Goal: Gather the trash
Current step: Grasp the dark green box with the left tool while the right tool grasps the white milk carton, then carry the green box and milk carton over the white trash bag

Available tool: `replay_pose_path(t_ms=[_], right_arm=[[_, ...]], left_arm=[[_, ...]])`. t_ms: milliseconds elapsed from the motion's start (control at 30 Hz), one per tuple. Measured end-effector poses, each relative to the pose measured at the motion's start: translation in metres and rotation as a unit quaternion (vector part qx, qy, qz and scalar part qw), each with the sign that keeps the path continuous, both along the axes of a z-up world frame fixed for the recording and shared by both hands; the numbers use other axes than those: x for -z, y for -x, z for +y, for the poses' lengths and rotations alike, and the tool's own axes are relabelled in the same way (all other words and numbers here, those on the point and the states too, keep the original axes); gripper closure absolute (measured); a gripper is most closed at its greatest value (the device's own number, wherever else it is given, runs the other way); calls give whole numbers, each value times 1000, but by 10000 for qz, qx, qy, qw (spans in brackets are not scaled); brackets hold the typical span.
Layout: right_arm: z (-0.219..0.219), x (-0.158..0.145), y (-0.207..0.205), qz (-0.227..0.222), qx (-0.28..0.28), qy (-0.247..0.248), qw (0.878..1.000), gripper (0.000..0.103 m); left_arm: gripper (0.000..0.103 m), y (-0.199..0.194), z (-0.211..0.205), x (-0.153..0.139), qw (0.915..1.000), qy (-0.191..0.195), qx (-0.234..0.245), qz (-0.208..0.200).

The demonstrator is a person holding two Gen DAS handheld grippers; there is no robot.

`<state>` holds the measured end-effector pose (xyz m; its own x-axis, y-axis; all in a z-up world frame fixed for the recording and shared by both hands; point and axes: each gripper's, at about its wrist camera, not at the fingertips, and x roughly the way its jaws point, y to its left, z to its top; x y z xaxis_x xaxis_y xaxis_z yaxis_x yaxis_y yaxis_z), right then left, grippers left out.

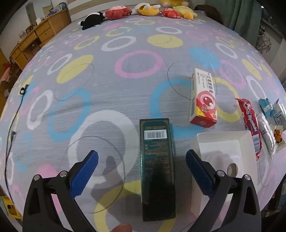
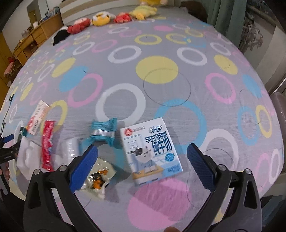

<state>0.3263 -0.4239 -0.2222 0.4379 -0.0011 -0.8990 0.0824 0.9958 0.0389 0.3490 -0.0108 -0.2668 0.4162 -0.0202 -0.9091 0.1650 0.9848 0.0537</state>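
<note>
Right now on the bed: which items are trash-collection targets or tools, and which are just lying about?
Job:
- dark green box, between the open left gripper fingers
- milk carton, in front of the open right gripper
- red-and-white box
- red wrapper
- teal wrapper
- orange snack packet
- white bin

Lying about:
- plush toys
- black cable
- wooden desk

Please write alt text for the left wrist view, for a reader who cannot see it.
The open left gripper hovers over a dark green box lying on a bedspread with coloured rings. To the right are a white tray, a red-and-white carton and snack wrappers.
</note>
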Motion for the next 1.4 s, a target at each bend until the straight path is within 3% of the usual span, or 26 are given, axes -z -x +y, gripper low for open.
replay_pose_path(t_ms=[200, 333, 600, 700, 833, 900, 967, 1067, 1400], right_arm=[[-8, 30, -13, 366, -112, -147, 9992, 5], [-3, 44, -21, 557, -323, 139, 9978, 5], [-4, 59, -29, 705, -422, 77, 9966, 5], [-3, 64, -34, 768, -445, 105, 9960, 6], [3, 65, -40, 753, -482, 114, 9959, 13], [4, 65, -44, 739, -465, 137, 9961, 20], [2, 62, -41, 702, -428, 144, 9965, 34], [2, 62, -39, 720, -434, 166, 9963, 35], [6, 54, -34, 585, -275, 246, 9976, 40]], left_arm=[[7, -4, 6, 2, 9995, 256, -18, 166], [7, -4, 6, 2, 9997, 153, 83, 162], [8, -4, 2, 17, 9995, -119, 131, 249], [17, -8, 6, 18, 9996, 87, 22, 269], [33, -7, 1, 13, 9997, 76, 101, 198], [47, -4, -3, 11, 9997, 49, 176, 139], [54, -1, -7, 10, 9997, 82, 191, 125], [67, 3, -10, 8, 9996, 105, 233, 114], [68, 7, -5, 2, 9995, 188, 238, 74]])
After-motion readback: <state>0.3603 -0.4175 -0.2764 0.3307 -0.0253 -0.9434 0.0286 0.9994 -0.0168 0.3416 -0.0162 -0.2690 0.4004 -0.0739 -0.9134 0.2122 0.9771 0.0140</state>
